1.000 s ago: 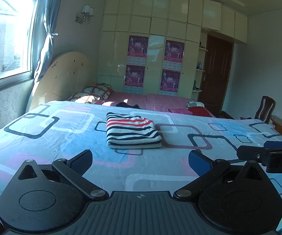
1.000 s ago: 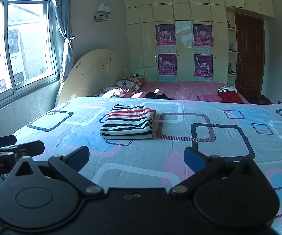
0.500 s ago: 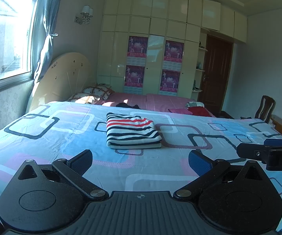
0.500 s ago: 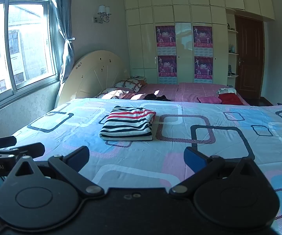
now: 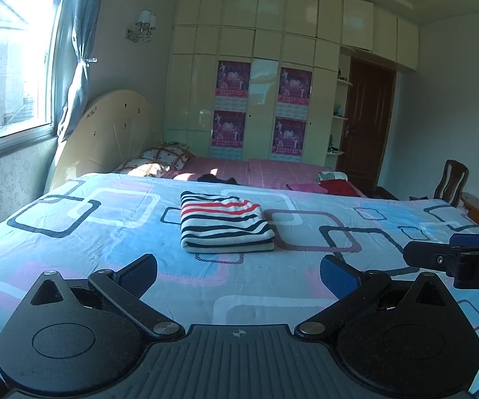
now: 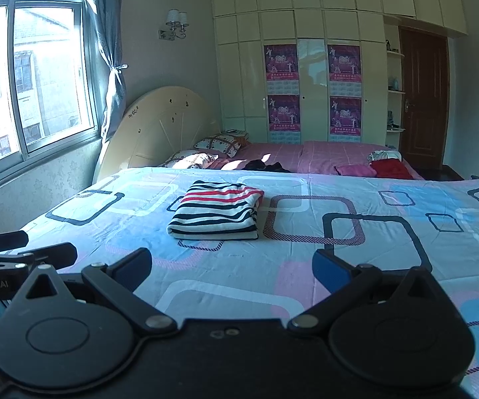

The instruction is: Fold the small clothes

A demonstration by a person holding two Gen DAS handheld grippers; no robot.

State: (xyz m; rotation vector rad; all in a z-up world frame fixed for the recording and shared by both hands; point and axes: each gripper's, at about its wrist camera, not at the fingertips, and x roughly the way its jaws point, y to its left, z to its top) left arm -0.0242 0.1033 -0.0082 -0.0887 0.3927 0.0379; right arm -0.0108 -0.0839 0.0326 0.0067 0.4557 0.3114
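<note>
A striped garment, white with navy and red stripes, lies folded into a neat rectangle on the patterned bed sheet; it also shows in the right wrist view. My left gripper is open and empty, held back from the garment over the near part of the bed. My right gripper is open and empty too, equally far back. Each gripper shows at the edge of the other's view: the right one and the left one.
A pink sheet covers the far part of the bed, with pillows, a dark garment and red and pink clothes. A window is left, a wardrobe behind, a chair right.
</note>
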